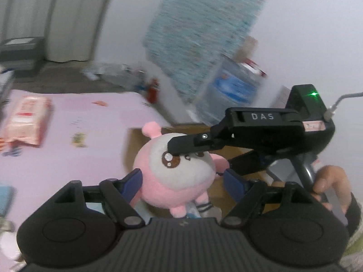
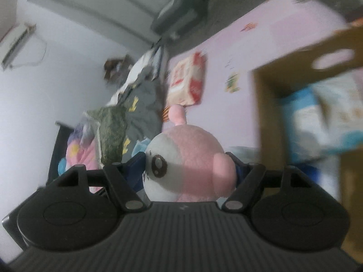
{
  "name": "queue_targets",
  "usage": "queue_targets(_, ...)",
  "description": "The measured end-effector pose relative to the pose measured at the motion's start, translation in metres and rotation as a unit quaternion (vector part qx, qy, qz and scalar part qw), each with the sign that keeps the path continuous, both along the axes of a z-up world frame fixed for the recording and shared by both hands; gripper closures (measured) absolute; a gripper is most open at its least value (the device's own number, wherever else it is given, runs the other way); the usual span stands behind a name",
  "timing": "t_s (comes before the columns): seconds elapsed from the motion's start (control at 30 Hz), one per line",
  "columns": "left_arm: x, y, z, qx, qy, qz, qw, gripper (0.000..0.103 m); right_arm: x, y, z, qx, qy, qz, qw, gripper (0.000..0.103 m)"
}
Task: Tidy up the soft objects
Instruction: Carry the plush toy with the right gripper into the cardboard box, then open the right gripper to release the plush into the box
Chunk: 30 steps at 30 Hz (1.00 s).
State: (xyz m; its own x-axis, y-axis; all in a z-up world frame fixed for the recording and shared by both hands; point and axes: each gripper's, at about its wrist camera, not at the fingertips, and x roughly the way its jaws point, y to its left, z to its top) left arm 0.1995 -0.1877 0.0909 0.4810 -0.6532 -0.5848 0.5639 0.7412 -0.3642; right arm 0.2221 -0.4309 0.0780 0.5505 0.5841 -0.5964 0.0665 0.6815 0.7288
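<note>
The plush (image 1: 174, 172), a round pink-and-white toy, is up in the air between both tools and close beside the cardboard box (image 2: 267, 104), so this item looks partway through its trip but is not yet put away. In the right wrist view the right hand-held gripper (image 2: 189, 165) has its blue fingers pressed against both sides of the plush's head, holding it. In the left wrist view the left hand-held gripper (image 1: 181, 179) straddles the toy's body; its left finger touches the pink flank, while a small gap shows at the right finger, so whether it truly grips cannot be told. The same view shows the right tool's black finger lying over the toy's face and a hand (image 1: 329, 185) on that tool's handle. The box already holds something pale blue and white, blurred, which suggests some sorting is done. Left to do, as far as can be judged: lowering the plush into the box, then the tissue pack (image 1: 27, 120) on the pink bed (image 1: 95, 149) and the heap of clothes (image 2: 118, 124) at the bed's far side.
</note>
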Motion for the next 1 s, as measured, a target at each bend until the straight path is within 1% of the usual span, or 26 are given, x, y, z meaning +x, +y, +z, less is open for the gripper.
queue_targets(0.1, -0.011, -0.018, -0.007, 0.013, 0.004, -0.014, 0.9998, 0.024, -0.032, -0.037, -0.009, -0.014, 0.011, -0.038, 0.999, 0.029)
queue_targets(0.17, -0.015, -0.022, -0.013, 0.014, 0.012, -0.014, 0.9997, 0.024, -0.049, -0.055, -0.019, -0.046, 0.023, -0.059, 0.997, 0.029)
queue_targets(0.23, -0.019, -0.02, -0.019, 0.017, 0.016, -0.01, 0.9997, 0.024, -0.06, -0.07, -0.034, -0.089, 0.045, -0.068, 0.993, 0.029)
queue_targets(0.3, -0.026, -0.01, -0.024, 0.024, 0.016, -0.002, 0.9996, 0.024, -0.062, -0.079, -0.053, -0.115, 0.073, -0.074, 0.988, 0.029)
queue_targets(0.4, -0.032, 0.003, -0.026, 0.032, 0.019, 0.011, 0.9993, 0.024, -0.057, -0.086, -0.083, -0.134, 0.099, -0.073, 0.983, 0.029)
queue_targets(0.5, -0.033, 0.015, -0.029, 0.041, 0.022, 0.024, 0.9986, 0.024, -0.051, -0.095, -0.105, -0.134, 0.109, -0.072, 0.982, 0.026)
queue_targets(0.57, -0.034, 0.022, -0.032, 0.044, 0.024, 0.032, 0.9982, 0.024, -0.046, -0.099, -0.108, -0.133, 0.112, -0.075, 0.982, 0.025)
queue_targets(0.6, -0.034, 0.026, -0.034, 0.044, 0.027, 0.036, 0.998, 0.024, -0.044, -0.1, -0.109, -0.141, 0.114, -0.077, 0.98, 0.024)
queue_targets(0.7, -0.034, 0.037, -0.041, 0.043, 0.036, 0.045, 0.9974, 0.024, -0.041, -0.101, -0.108, -0.19, 0.124, -0.087, 0.97, 0.021)
queue_targets(0.73, -0.034, 0.041, -0.042, 0.042, 0.038, 0.048, 0.9972, 0.024, -0.041, -0.101, -0.109, -0.198, 0.128, -0.09, 0.968, 0.021)
queue_targets(0.87, -0.034, 0.052, -0.047, 0.036, 0.048, 0.058, 0.9966, 0.024, -0.045, -0.107, -0.115, -0.192, 0.133, -0.105, 0.967, 0.021)
queue_targets(1.0, -0.034, 0.058, -0.05, 0.029, 0.052, 0.063, 0.9962, 0.024, -0.052, -0.113, -0.116, -0.189, 0.137, -0.143, 0.962, 0.021)
